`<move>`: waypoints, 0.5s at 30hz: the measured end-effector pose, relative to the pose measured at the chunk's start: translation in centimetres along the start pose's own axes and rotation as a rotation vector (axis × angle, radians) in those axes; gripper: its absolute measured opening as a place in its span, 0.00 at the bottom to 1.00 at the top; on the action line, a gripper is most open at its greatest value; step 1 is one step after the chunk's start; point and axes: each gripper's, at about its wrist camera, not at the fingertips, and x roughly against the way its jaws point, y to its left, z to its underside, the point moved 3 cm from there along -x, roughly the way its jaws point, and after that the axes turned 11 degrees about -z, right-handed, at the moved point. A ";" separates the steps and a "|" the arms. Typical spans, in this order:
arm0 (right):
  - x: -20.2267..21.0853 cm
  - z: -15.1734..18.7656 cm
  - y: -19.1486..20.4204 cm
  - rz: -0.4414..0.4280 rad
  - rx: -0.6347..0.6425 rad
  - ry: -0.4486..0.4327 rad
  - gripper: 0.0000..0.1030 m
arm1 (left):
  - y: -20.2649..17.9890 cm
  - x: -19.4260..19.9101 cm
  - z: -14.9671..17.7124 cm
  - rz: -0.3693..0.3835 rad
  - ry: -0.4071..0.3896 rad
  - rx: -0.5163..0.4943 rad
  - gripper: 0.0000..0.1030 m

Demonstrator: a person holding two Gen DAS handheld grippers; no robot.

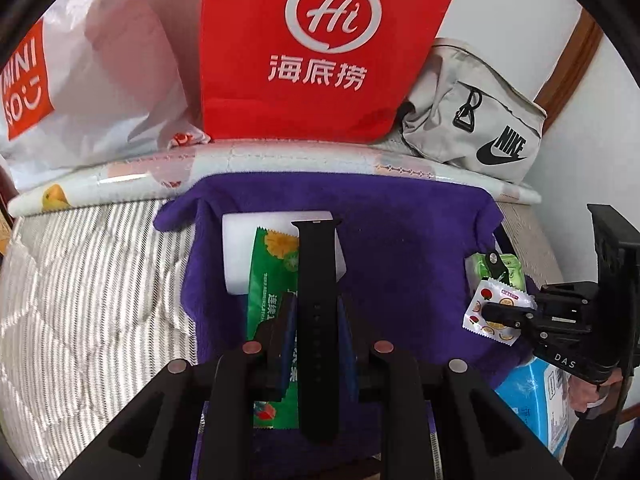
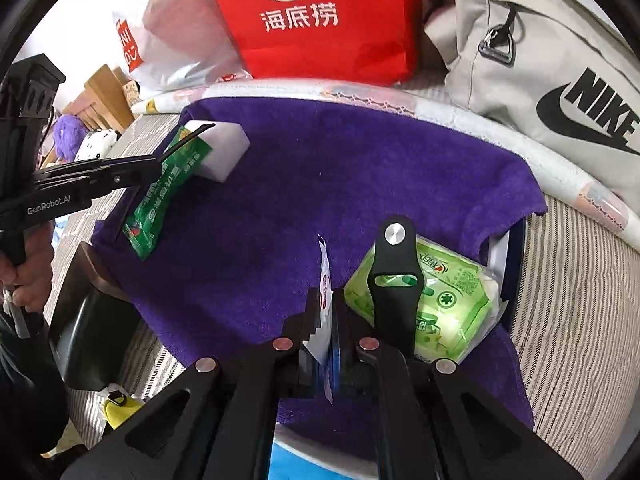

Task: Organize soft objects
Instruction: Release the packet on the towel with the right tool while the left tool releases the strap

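Two handheld tools over a purple towel (image 1: pixel 400 240) on a striped bed (image 1: pixel 88 280), each pinching a soft item.

Left tool (image 1: pixel 316 320) pressed together on a long black strap (image 1: pixel 318 280), seen centre frame in the left wrist view, above a green sachet (image 1: pixel 268 276) and a white foam block (image 1: pixel 244 248) on the towel. Right tool (image 2: pixel 326 316) clamped on a thin fruit-print packet (image 1: pixel 498 308), held edge-on at lower centre of the right wrist view. Just right of it, a green wipes pack (image 2: pixel 452 296) with a short black strap piece (image 2: pixel 394 276) lying across it. Along the top of both frames: red bag (image 1: pixel 320 48), white Miniso bag (image 1: pixel 100 80), grey Nike pouch (image 1: pixel 472 120). Blue pack (image 1: pixel 532 400) at lower right of the left wrist view.
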 end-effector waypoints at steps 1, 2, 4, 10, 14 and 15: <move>0.0 0.0 -0.1 0.004 0.001 0.002 0.05 | 0.0 -0.2 0.0 0.001 0.004 0.003 0.19; 0.1 0.0 0.0 0.007 0.005 0.003 0.05 | 0.0 -0.3 0.1 0.000 0.008 0.004 0.19; 0.3 0.0 0.2 0.009 0.021 -0.003 0.06 | -0.1 -0.6 0.1 0.002 0.014 -0.001 0.19; 1.1 -0.1 0.9 0.041 0.063 -0.045 0.32 | 0.2 -0.8 0.2 0.007 0.025 0.020 0.19; 2.4 -0.3 1.3 0.094 0.096 -0.098 0.44 | 0.3 0.0 0.1 -0.023 0.014 0.014 0.25; 2.8 -0.4 1.4 0.112 0.101 -0.114 0.48 | 0.3 0.2 0.1 -0.030 0.013 0.013 0.28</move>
